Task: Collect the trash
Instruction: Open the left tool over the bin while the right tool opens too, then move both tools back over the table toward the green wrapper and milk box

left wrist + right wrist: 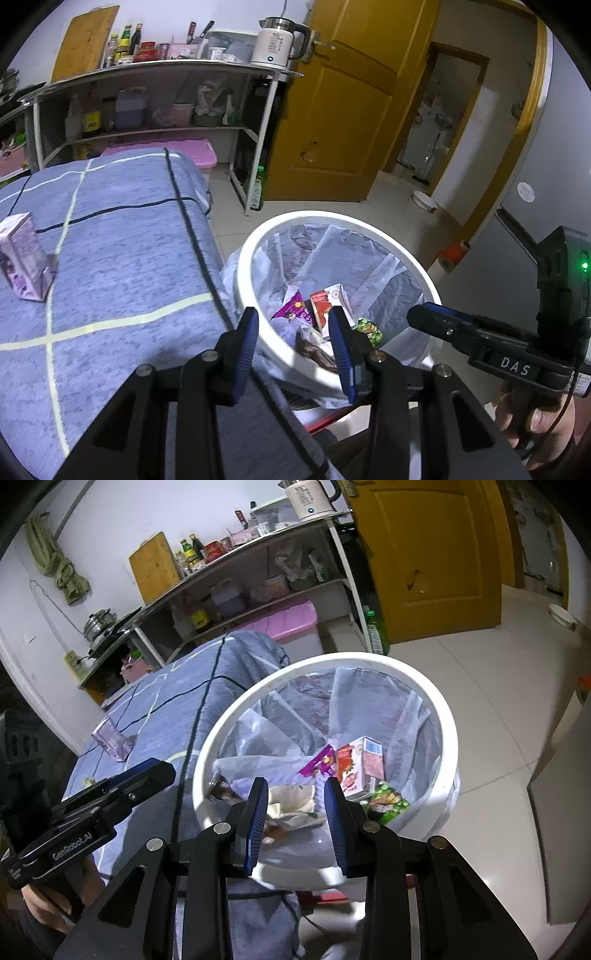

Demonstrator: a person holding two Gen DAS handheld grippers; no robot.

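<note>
Both the left gripper (295,332) and right gripper (295,805) hang with ribbed blue pads spread, pinching nothing, above the round white plastic-lined bin (255,236) of crumpled wrappers.

Bin (245,266) beside the bed (122,258) (carton (24,256) on it)

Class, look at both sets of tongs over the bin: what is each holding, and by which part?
Nothing is held. The left tongs and right tongs both stand open and empty above the white bin; the trash lies inside it.
</note>
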